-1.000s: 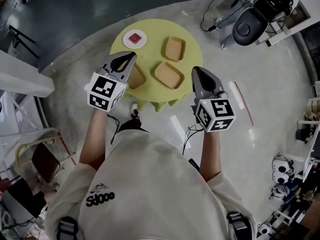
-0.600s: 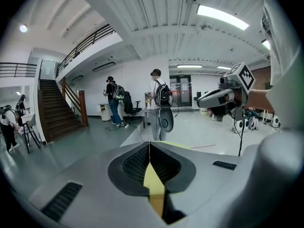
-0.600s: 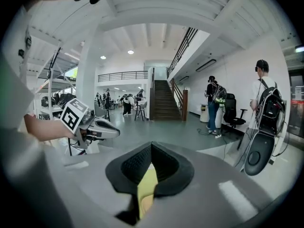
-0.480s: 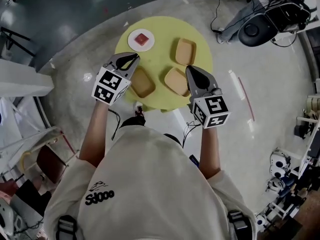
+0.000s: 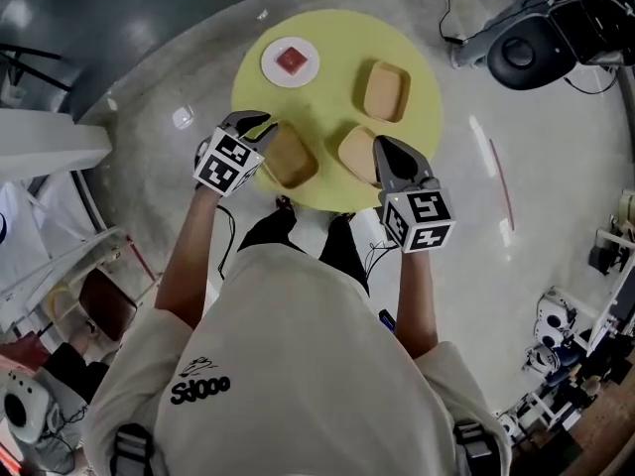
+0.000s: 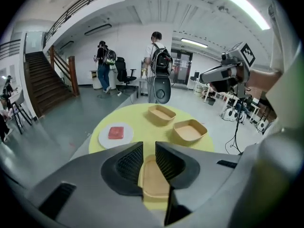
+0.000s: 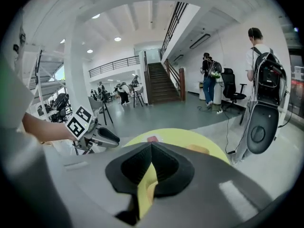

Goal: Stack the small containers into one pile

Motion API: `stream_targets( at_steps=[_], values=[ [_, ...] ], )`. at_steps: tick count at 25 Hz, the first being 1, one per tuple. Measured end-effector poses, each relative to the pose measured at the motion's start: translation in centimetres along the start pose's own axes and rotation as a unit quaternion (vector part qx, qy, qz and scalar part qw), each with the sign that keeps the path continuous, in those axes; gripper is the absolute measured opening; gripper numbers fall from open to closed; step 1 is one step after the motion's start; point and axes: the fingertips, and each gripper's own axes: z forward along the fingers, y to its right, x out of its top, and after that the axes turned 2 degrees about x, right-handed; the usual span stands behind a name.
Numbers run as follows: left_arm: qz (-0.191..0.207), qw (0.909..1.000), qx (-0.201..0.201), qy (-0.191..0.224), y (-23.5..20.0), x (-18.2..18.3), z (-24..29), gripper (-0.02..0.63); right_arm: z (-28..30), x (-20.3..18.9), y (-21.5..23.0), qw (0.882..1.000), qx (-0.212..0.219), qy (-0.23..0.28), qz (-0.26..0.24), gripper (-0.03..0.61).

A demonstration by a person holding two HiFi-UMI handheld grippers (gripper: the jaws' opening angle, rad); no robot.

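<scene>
Three shallow tan containers stand apart on the round yellow table (image 5: pixel 327 28): one far right (image 5: pixel 387 90), one near right (image 5: pixel 357 154), one near left (image 5: pixel 291 156). My left gripper (image 5: pixel 256 125) hangs just left of the near-left container; in the left gripper view that container (image 6: pixel 153 180) shows through the narrow gap of my left gripper (image 6: pixel 149 144), which is open and holds nothing. My right gripper (image 5: pixel 383 147) is over the near-right container's right edge. In its own view my right gripper (image 7: pixel 151 145) is shut and empty.
A white plate (image 5: pixel 291 60) with a red block sits at the table's far left. The person's legs are at the table's near edge. A black rolling chair (image 5: pixel 526 53) and cables lie on the floor at the far right. People stand in the hall beyond.
Both grippers have come down and forward towards the table. The left one now sits beside the near-left container, the right one at the near-right container. The containers have not moved.
</scene>
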Motion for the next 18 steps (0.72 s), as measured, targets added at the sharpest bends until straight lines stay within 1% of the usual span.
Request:
stream_targets(
  at_steps=[4,9,12,14,18],
  values=[
    [-0.02,0.999,0.004,-0.04,-0.8,-3.0,2.3,0.089,1.1,-1.4,1.2,1.0,0.011,-0.025,-0.003,0.011],
    [-0.014,0.9959,0.002,-0.089,-1.2,-6.5,4.5,0.094,1.7,-3.3,2.1,0.999,0.015,-0.046,0.011,0.011],
    [-0.024,0.9926,0.001,-0.119,-0.9,-7.8,4.9,0.094,1.7,-3.9,2.4,0.998,0.015,-0.053,0.02,0.011],
    [-0.03,0.9916,0.001,-0.126,-0.9,-8.2,5.2,0.094,1.8,-4.0,2.6,0.998,0.014,-0.056,0.026,0.011],
    [-0.032,0.9925,0.015,-0.117,-1.8,-8.1,5.4,0.092,1.9,-4.3,2.6,0.997,0.011,-0.06,0.037,0.011]
  ],
)
